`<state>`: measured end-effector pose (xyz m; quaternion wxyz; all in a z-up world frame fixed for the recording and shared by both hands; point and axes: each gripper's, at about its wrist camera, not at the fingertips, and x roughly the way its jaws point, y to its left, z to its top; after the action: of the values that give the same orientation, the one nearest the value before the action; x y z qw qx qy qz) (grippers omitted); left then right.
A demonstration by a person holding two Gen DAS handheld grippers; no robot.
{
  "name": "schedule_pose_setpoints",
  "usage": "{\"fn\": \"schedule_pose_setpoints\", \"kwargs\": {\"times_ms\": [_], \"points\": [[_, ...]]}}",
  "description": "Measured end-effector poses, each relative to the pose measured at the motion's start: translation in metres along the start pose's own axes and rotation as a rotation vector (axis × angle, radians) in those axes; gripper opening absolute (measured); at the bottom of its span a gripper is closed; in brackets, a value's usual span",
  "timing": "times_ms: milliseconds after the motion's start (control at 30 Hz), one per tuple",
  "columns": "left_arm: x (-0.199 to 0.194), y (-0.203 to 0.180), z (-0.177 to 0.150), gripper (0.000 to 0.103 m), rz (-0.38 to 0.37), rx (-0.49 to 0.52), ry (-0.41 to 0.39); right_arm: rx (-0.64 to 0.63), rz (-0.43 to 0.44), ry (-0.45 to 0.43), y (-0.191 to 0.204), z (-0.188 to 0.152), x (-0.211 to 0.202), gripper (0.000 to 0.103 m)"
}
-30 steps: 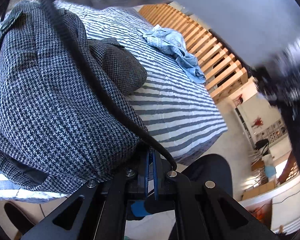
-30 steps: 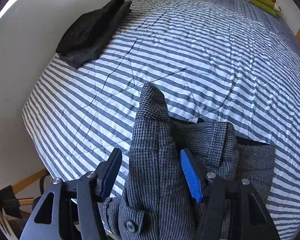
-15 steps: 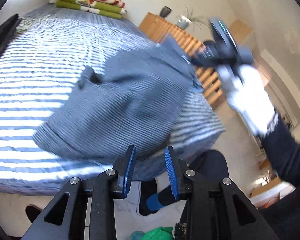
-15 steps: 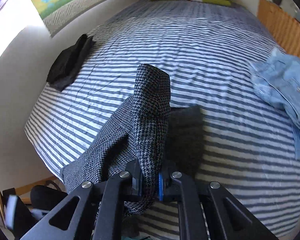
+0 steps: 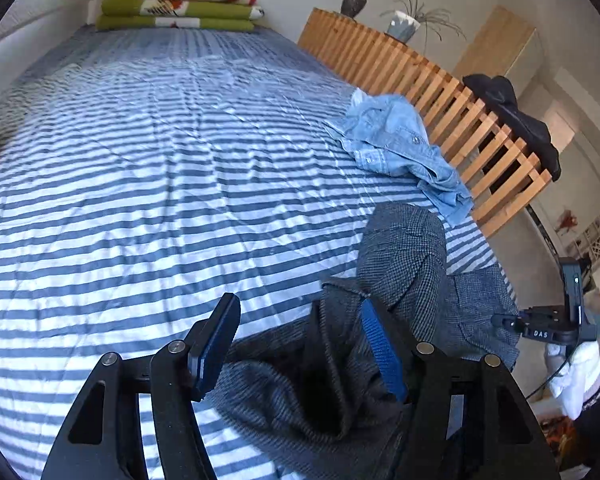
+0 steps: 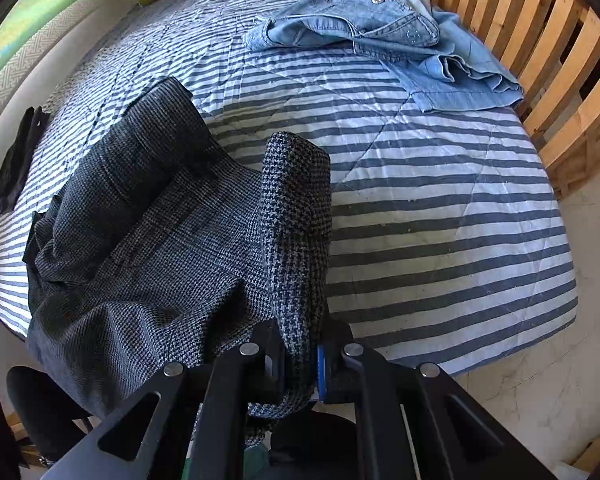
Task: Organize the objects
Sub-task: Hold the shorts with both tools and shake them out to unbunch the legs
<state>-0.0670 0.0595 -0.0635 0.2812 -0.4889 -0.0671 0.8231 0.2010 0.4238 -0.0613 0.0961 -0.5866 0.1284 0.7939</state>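
Right fingers (image 6: 300,364) clamped on houndstooth jacket (image 6: 148,248); left fingers (image 5: 300,344) just opening, apart.

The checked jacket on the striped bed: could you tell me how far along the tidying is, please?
Done: folded blankets sit stacked at the bed's far end. In hand: the right gripper is clamped on the checked jacket; the left gripper is open, its jaws having just widened, with cloth between them but not pressed. Left: the crumpled denim jacket and a dark garment.
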Motion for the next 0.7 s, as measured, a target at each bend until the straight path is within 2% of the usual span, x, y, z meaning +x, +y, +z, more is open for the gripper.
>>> {"fn": "schedule_pose_setpoints", "kwargs": {"times_ms": [100, 200, 267, 333, 400, 433, 500, 600, 700], "points": [[0.056, -0.015, 0.019, 0.074, -0.049, 0.027, 0.124, -0.007, 0.007, -0.005, -0.004, 0.000, 0.005, 0.009], [0.105, -0.037, 0.013, 0.082, -0.055, 0.033, 0.244, -0.022, 0.011, 0.000, -0.006, 0.000, 0.010, 0.009], [0.128, -0.054, 0.001, 0.082, -0.050, 0.045, 0.318, -0.019, 0.020, 0.005, -0.008, -0.003, 0.014, 0.009], [0.140, -0.067, -0.012, 0.077, -0.068, 0.080, 0.347, -0.011, 0.032, 0.011, -0.011, -0.003, 0.017, 0.009], [0.140, -0.080, -0.024, 0.045, -0.069, 0.129, 0.341, -0.007, 0.041, 0.010, -0.011, -0.006, 0.018, 0.009], [0.135, -0.082, -0.027, 0.041, -0.042, 0.138, 0.314, -0.006, 0.043, 0.008, -0.012, -0.007, 0.018, 0.009], [0.122, -0.081, -0.032, 0.021, -0.022, 0.113, 0.287, 0.000, 0.051, -0.001, -0.011, -0.010, 0.016, 0.009], [0.083, -0.073, -0.035, 0.015, 0.015, 0.074, 0.212, 0.009, 0.061, -0.027, -0.010, -0.013, 0.009, 0.009], [0.020, -0.056, -0.042, 0.013, 0.083, 0.028, 0.091, 0.003, 0.067, -0.075, 0.000, -0.015, -0.006, 0.009]]}}
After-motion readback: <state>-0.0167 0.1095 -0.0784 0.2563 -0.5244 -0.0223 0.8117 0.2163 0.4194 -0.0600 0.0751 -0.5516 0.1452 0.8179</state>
